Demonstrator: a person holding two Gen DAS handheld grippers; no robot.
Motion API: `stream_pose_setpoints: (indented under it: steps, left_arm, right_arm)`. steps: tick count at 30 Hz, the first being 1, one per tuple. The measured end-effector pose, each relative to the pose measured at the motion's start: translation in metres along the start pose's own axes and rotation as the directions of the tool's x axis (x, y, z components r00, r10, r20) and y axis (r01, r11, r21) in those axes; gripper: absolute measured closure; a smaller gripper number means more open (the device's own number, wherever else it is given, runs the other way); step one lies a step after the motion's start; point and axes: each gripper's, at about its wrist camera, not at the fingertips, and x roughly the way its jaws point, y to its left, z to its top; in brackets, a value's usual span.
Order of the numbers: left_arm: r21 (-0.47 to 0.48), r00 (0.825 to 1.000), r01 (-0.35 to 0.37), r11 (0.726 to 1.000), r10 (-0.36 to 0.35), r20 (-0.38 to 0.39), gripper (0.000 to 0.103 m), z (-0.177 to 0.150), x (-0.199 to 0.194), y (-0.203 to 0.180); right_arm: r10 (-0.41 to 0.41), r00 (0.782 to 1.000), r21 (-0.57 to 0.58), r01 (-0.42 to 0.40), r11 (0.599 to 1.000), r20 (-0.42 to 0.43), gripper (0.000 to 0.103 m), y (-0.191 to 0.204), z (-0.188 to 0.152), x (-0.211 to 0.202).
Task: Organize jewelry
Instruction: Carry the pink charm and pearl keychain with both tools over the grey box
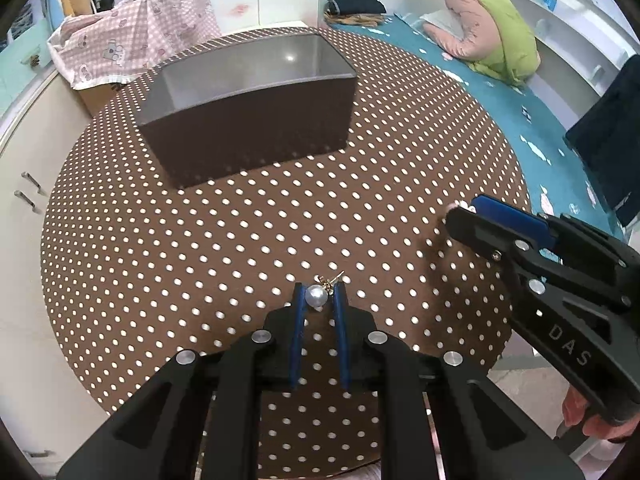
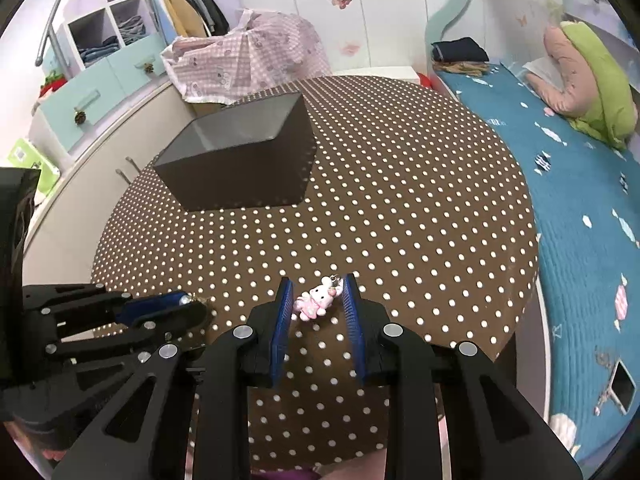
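A pearl earring (image 1: 315,295) with a gold hook lies on the polka-dot table (image 1: 240,248) between the blue fingertips of my left gripper (image 1: 319,297), whose jaws stand narrowly apart around it. A pink bunny charm (image 2: 316,300) lies between the fingers of my right gripper (image 2: 316,294), which is open around it. The right gripper also shows in the left wrist view (image 1: 466,214). The left gripper shows in the right wrist view (image 2: 188,304). An open dark brown box (image 1: 248,108) stands at the far side of the table; it also shows in the right wrist view (image 2: 240,160).
A bed with a teal cover (image 2: 580,220) runs along the right side. A pink checked cloth (image 2: 248,60) covers something behind the table. A cream cabinet (image 1: 24,184) stands to the left.
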Motion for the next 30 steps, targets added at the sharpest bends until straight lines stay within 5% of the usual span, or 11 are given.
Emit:
stream_pose_setpoints:
  steps: [18, 30]
  left_arm:
    - [-0.067, 0.990, -0.015, 0.998, 0.025, 0.142, 0.090, 0.045, -0.049, 0.055]
    - [-0.115, 0.983, -0.029, 0.993, 0.050, 0.178, 0.090, 0.095, -0.047, 0.081]
  right_arm:
    - [0.016, 0.994, -0.103, -0.005, 0.995, 0.109, 0.077, 0.049, 0.059, -0.019]
    - [0.052, 0.991, -0.147, -0.034, 0.989, 0.120, 0.077, 0.073, 0.108, 0.000]
